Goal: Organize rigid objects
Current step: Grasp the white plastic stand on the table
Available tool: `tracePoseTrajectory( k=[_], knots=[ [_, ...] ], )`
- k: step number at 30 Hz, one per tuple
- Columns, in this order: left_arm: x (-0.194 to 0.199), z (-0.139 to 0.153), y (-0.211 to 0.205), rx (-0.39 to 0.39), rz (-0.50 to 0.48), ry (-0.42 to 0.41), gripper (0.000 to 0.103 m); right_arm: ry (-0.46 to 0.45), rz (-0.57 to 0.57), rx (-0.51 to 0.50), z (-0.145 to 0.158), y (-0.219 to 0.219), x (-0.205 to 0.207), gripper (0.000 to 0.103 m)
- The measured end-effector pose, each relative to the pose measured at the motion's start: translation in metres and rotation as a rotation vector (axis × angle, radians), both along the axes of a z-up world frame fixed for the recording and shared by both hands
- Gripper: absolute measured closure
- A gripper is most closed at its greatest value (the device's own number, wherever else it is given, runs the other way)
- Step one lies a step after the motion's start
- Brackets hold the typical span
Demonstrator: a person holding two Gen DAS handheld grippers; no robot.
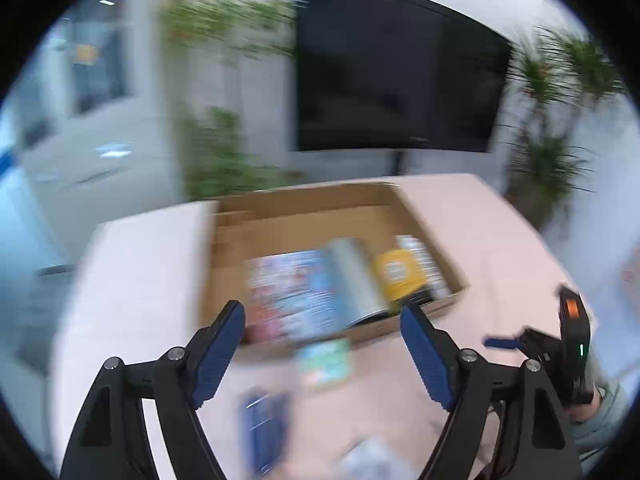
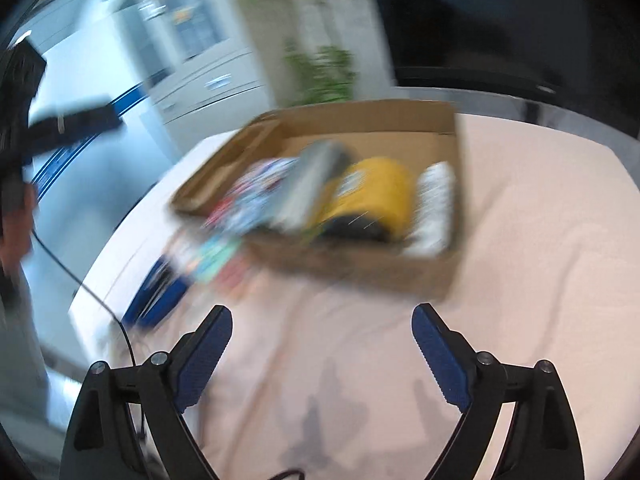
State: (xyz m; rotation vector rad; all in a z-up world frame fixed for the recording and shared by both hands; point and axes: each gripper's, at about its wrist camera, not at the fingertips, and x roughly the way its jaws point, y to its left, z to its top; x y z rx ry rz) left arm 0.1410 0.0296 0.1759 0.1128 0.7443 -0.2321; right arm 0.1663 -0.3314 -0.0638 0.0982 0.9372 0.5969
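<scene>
We see both views blurred by motion, so fine detail is unreliable. The landmark is the cardboard box, a shallow open tray resting on the pale pink tabletop.

Inside the cardboard box, we identify a colourful printed flat item lying flat at the box's left portion, a grey book-like item tilted across it, a yellow package to its right, and a white printed pack against the box's right wall. Their long axes run roughly from the near wall toward the far wall of the box.

Outside the box, just in front of its near wall, lies a teal card-like item; nearer the camera lies a dark blue flat item, its long axis pointing toward the box.

The left hand-held gripper has its jaws spread wide and holds nothing; the box's near wall lies just beyond its fingertips. The right hand-held gripper is likewise spread wide and empty, with the box ahead of it and well apart from its fingertips.
</scene>
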Motion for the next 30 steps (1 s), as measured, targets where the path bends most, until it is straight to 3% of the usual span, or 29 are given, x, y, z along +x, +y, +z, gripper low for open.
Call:
tracePoseTrajectory(
  k=[4, 7, 8, 11, 13, 15, 17, 18, 20, 23, 25, 27, 30],
  knots=[
    [-0.063, 0.044, 0.051, 0.046, 0.176, -0.116, 0.019, -0.018, 0.189, 0.021, -0.006, 0.064, -0.065, 0.011],
    [-0.083, 0.022, 0.073, -0.019, 0.207, -0.057, 0.019, -0.056, 0.222, -0.004, -0.007, 0.106, -0.1, 0.011],
    [-0.083, 0.007, 0.069, -0.055, 0.185, -0.01, 0.019, -0.043, 0.224, -0.014, -0.009, 0.116, -0.11, 0.011],
    [-0.078, -0.083, 0.058, -0.222, 0.085, 0.206, 0.019, -0.036, 0.231, -0.058, -0.028, 0.143, -0.128, 0.011],
    [-0.071, -0.151, 0.046, -0.369, 0.051, 0.366, 0.02, -0.047, 0.215, -0.144, -0.047, 0.155, -0.137, 0.012],
    [-0.068, -0.2, 0.033, -0.474, 0.033, 0.471, 0.027, -0.004, 0.208, -0.157, -0.061, 0.16, -0.141, 0.017],
    [-0.061, -0.233, 0.019, -0.555, 0.02, 0.533, 0.035, -0.011, 0.199, -0.196, -0.07, 0.162, -0.138, 0.02],
    [-0.061, -0.242, 0.017, -0.573, 0.022, 0.542, 0.036, -0.038, 0.193, -0.222, -0.073, 0.163, -0.14, 0.029],
    [-0.059, -0.255, 0.015, -0.587, 0.012, 0.573, 0.036, -0.021, 0.181, -0.238, -0.08, 0.162, -0.138, 0.036],
    [-0.055, -0.268, 0.001, -0.568, -0.025, 0.614, 0.038, 0.016, 0.167, -0.195, -0.08, 0.157, -0.133, 0.037],
    [-0.059, -0.269, -0.004, -0.558, -0.035, 0.625, 0.045, 0.089, 0.127, -0.08, -0.078, 0.145, -0.122, 0.037],
    [-0.058, -0.268, -0.009, -0.547, -0.051, 0.623, 0.059, 0.235, 0.075, 0.121, -0.087, 0.121, -0.105, 0.038],
    [-0.052, -0.255, -0.019, -0.541, -0.065, 0.58, 0.063, 0.431, -0.003, 0.412, -0.11, 0.087, -0.083, 0.037]
  ],
)
